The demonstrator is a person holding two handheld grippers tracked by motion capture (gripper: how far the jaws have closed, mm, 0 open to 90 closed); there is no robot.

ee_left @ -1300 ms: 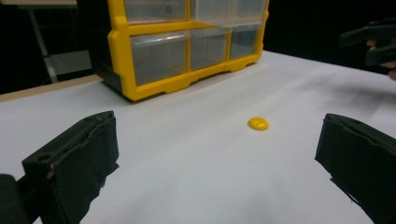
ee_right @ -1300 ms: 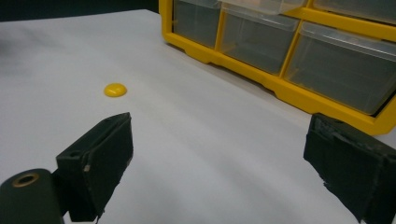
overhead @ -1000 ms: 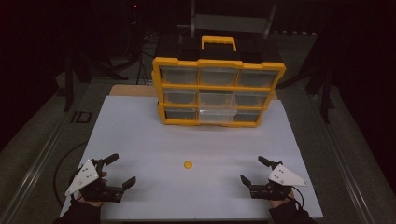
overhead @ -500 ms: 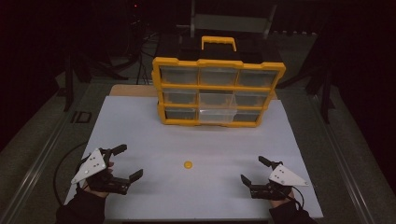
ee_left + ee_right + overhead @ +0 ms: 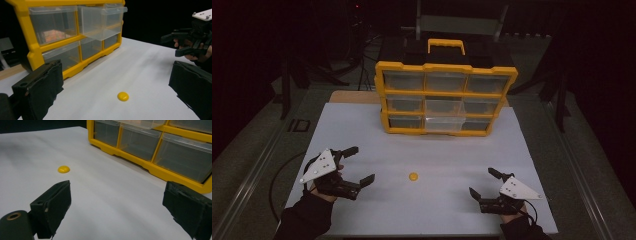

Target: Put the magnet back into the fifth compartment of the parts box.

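The small yellow button (image 5: 413, 176), mid-tabletop between both grippers' wide-apart jaws, looks light, hard and slippery: pinch its low rim sideways.

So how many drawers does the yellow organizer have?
9, in three rows of three on the yellow organizer: top row, middle row, bottom row, whose centre drawer sticks out.

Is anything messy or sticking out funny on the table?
Yes. One clear drawer in the bottom row of the yellow organizer sticks out, while the others sit flush. A small yellow button lies loose on the white table.
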